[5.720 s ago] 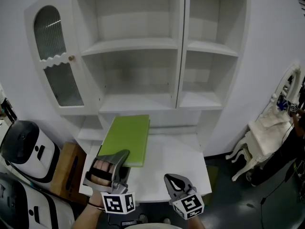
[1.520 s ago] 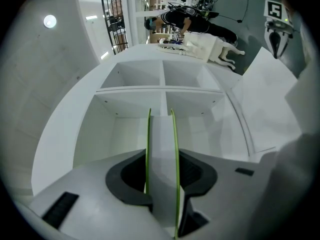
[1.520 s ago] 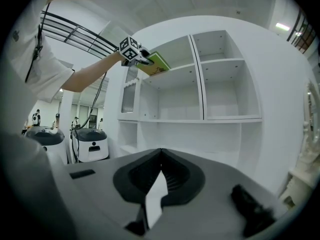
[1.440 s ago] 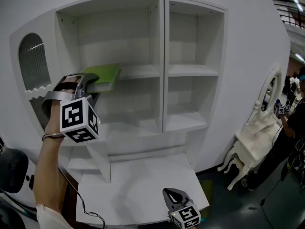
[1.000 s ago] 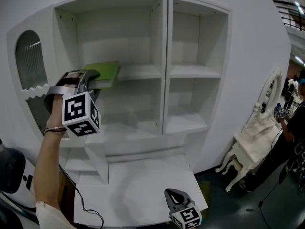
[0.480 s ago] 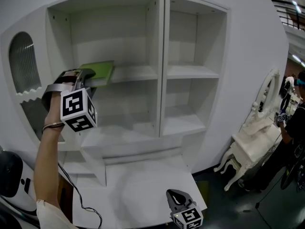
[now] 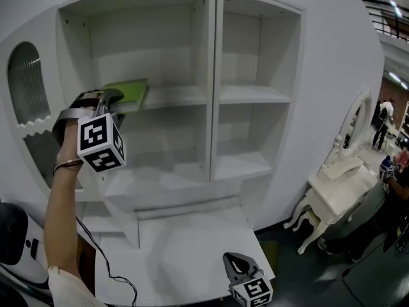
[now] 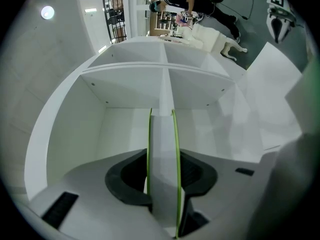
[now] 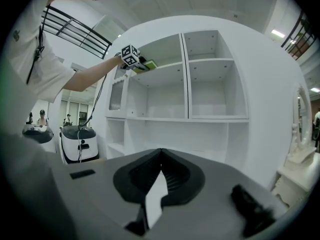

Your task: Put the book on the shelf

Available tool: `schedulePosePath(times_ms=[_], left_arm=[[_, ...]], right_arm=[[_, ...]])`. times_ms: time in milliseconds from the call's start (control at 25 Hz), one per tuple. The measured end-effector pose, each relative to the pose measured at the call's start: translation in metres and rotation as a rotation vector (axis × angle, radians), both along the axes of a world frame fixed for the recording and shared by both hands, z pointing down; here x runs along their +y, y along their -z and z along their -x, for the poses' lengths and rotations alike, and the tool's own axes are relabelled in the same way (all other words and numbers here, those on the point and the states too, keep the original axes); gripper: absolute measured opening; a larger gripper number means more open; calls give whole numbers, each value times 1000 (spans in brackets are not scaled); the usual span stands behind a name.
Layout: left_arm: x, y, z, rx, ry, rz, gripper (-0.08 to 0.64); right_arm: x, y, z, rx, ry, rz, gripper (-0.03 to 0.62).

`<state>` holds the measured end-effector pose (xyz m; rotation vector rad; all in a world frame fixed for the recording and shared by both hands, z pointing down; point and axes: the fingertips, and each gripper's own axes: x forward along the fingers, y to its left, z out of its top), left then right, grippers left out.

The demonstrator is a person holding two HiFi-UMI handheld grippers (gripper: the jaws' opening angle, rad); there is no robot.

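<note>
Tagger: Since the desk shot, green book (image 7: 132, 91) is up off the white desk (image 7: 192, 261) and now at the top shelf board (image 7: 176, 97) of the left bay, left end. Barely shifted against the last half second.

Checker: Held by what?

Tagger: Left gripper (image 7: 119, 96), arm stretched up. Dark ribbed pads clamp both covers, so the jaws are closed on the book. Its own view shows thin green cover edges with a smooth white page block between.

Checker: Book orientation?

Tagger: Flat, covers level, far end over the board. Can't tell if it touches the board.

Checker: Right gripper (image 7: 238, 265)?

Tagger: Low over the desk's front edge, well apart from the book. Jaws together at the tips, nothing in them.

Checker: Furniture?

Tagger: White shelf unit (image 7: 213, 56), matte painted, square bays, vertical divider, curved outer outline. Arched door (image 7: 25, 85) on its left with ribbed glass and scalloped trim.

Checker: Other stuff?

Tagger: Marker cube (image 7: 101, 148) on the left gripper, black-and-white squares. Thin dark cable (image 7: 96, 251) hanging by the arm. Ornate white table (image 7: 332, 194) with curved legs at right. Glossy white-and-black machine (image 7: 13, 235) bottom left.
</note>
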<state>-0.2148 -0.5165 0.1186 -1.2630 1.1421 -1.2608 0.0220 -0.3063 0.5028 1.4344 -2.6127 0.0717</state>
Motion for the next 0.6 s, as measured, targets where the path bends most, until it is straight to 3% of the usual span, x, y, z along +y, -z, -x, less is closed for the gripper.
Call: schedulePosePath(times_ms=[160, 320, 600], left_arm=[[1, 2, -1, -12, -7, -47, 148], [7, 14, -1, -15, -22, -149, 269], [25, 12, -4, 2, -52, -153, 285]], right_arm=[[5, 0, 2, -5, 5, 4, 12], [10, 1, 1, -5, 0, 8, 12], [22, 3, 3, 3, 1, -1, 12]])
